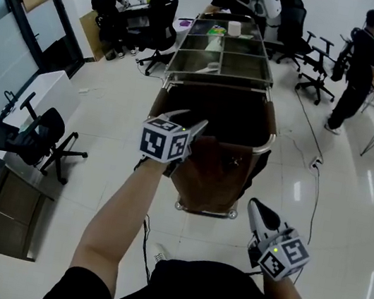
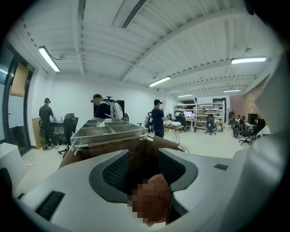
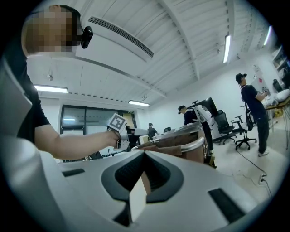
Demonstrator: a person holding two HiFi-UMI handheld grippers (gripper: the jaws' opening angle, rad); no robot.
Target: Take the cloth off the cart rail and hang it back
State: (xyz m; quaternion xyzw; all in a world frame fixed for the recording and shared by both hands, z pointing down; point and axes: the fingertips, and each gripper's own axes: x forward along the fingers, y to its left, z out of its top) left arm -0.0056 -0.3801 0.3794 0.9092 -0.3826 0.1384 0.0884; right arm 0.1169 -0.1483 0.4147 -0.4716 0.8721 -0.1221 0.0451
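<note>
A brown cloth (image 1: pixel 220 165) hangs draped over the near end of a steel cart, across its chrome rail (image 1: pixel 268 146). My left gripper (image 1: pixel 188 120) hovers over the cloth's left side with its jaws wide apart. In the left gripper view, the left gripper (image 2: pixel 145 156) frames the cloth (image 2: pixel 106 146) in its gap, and the pads do not press on it. My right gripper (image 1: pixel 254 206) stays low at the right, off the cart, jaws together and empty. From the right gripper (image 3: pixel 142 156), the rail (image 3: pixel 199 144), the cloth (image 3: pixel 174 137) and the left gripper (image 3: pixel 138 132) all show ahead.
The cart's top trays (image 1: pixel 220 61) hold a few small items. Office chairs (image 1: pixel 158 29) and people at desks ring the room, one standing at the right (image 1: pixel 354 74). A chair (image 1: pixel 38 140) and a cabinet (image 1: pixel 8 210) stand at the left. A cable (image 1: pixel 314 160) runs across the floor.
</note>
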